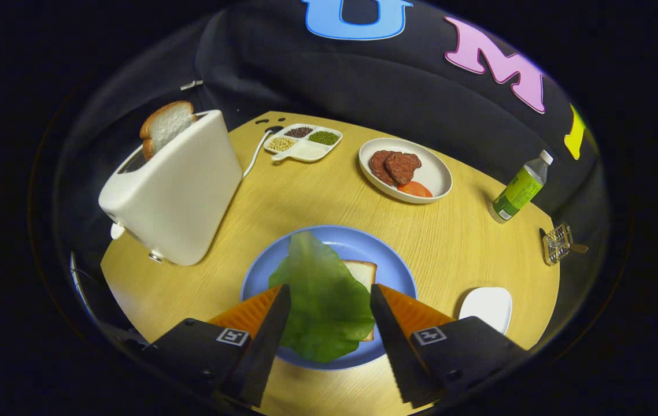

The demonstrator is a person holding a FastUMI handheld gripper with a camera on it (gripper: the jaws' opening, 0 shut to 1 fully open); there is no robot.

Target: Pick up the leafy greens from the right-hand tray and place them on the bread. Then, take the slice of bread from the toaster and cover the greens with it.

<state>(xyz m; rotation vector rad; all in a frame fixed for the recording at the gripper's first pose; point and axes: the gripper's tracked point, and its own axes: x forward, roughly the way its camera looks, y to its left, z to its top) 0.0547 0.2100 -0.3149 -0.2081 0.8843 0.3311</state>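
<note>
Item: gripper point(329, 306), my tool. Fingers spread wide, one either side of the leafy greens point(320, 297), neither pressing on it; nothing held.

Item: leafy greens, lying on the bread point(363, 271) on the blue plate point(390, 254), between the fingers and running ahead of them toward 12 o'clock. I judge the first step done.

Item: slice of bread point(166, 124) standing up out of the toaster point(176, 185), at 10 o'clock from the plate, well apart. Next move, as I judge it: lift clear, swing to the toaster, close on the slice's exposed top.

Item: white tray point(488, 306), at 3 o'clock of the plate, bare.

Obscured: most of the bread under the leaf; the slice's lower half inside the slot; the plate's near rim behind my fingers.
</note>
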